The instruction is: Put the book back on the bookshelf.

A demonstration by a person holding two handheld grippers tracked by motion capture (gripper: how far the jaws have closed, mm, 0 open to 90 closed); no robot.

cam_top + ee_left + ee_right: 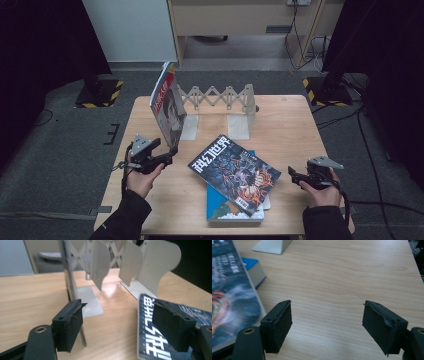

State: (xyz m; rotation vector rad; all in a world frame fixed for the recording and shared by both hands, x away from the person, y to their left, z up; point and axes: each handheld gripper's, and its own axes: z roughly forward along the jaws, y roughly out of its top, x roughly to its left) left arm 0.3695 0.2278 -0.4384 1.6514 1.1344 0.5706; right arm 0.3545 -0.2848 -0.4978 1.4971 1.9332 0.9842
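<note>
Left gripper (167, 159) gaped empty just beside upright magazine (167, 102) at rack (220, 100), far-left. Right gripper (295, 176) gaped empty, near-right. Risk: left jaw nudging magazine, toppling it onto 2 stacked books (234, 175).

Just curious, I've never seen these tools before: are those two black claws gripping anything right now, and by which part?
No. The left gripper and right gripper are both open with nothing between their pads.
</note>
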